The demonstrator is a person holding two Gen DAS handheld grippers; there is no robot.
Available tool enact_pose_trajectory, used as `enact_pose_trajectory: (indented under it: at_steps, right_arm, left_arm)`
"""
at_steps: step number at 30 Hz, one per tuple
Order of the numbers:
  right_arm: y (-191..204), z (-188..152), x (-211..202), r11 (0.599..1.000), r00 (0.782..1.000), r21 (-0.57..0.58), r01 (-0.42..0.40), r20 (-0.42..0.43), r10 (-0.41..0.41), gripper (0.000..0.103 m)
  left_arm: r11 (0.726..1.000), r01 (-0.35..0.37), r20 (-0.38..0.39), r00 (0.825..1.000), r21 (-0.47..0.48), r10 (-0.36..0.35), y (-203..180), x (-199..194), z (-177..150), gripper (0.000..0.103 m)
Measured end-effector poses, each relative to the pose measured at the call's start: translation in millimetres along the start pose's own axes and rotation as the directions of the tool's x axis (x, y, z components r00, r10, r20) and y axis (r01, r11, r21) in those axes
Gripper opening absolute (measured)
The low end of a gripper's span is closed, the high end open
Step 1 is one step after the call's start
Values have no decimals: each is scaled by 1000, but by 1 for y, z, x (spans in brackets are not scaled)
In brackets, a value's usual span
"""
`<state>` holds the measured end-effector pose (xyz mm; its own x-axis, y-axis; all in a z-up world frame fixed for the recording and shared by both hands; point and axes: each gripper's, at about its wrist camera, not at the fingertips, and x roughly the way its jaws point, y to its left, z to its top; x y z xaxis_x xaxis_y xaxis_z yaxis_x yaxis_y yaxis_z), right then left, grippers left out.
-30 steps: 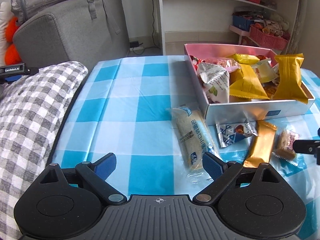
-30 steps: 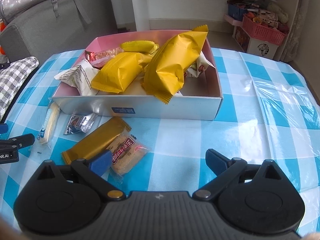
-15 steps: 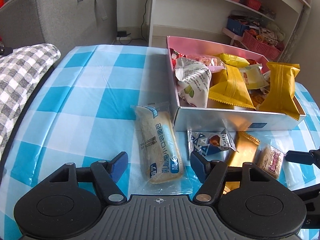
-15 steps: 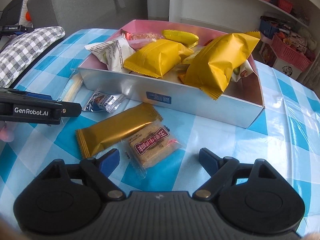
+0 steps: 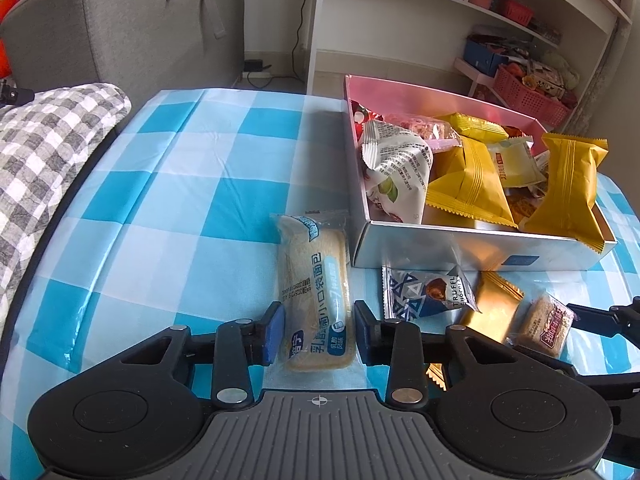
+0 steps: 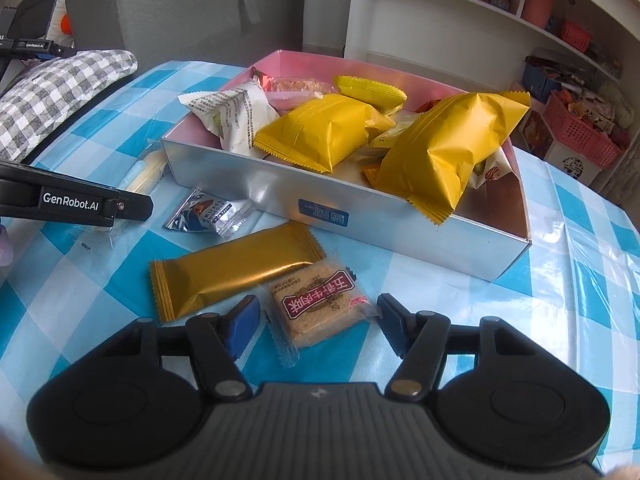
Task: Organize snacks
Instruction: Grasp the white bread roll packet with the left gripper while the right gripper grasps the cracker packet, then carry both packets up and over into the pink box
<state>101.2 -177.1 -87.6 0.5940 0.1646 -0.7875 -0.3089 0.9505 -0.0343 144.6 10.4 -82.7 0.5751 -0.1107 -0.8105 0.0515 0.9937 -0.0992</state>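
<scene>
Both pairs of jaws have just been closing since the earlier frames, each drawing in around a snack that a second ago lay ahead of wide-spread fingers. Through the left wrist camera I see my left hand-held gripper (image 5: 316, 330) narrowed onto the bread packet (image 5: 314, 288), the blue pads against the wrapper's two long edges, the packet lying flat on the checked worktop (image 5: 168, 200) just left of the silver box (image 5: 472, 250). Beside it lie a truffle sachet (image 5: 426, 290), a gold bar (image 5: 494, 306) and a brown cracker pack (image 5: 550, 322), with the other gripper's finger reaching in from the right edge. Through the right wrist camera my right hand-held gripper (image 6: 318, 322) stands about half open around the cracker pack (image 6: 318, 306); the pads sit close to the wrapper on either side, but I see no squeeze on it. The gold bar (image 6: 236, 272) touches the cracker's far left edge, and the box (image 6: 400, 220) behind holds yellow pouches (image 6: 324, 136).
</scene>
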Motion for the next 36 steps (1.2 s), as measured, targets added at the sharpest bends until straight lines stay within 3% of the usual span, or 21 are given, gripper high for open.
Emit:
enact_pose_trajectory:
  at_steps: [4,15,24,36]
  right_arm:
    - [-3,2,-1,1000,1000,11,-9,4,9,50]
    - [-10,6,-5,998,999,52,-36,-4,37,44]
    - [-25,6,-15,988,997,135,-78,8,77,43]
    - [-34,21,-32,987,994,132,-93,78,83,43]
  left_arm:
    - [1000,-11,3,1000,5,11,-1,-3,0,29]
    - [1000,5,-5,1000,-27,-5,5,-12,3,17]
    - [996,40,-19,999,-75,-42,13,-22,3,15]
    - [977,122,78,991,-174,-110,18,-69,12,15]
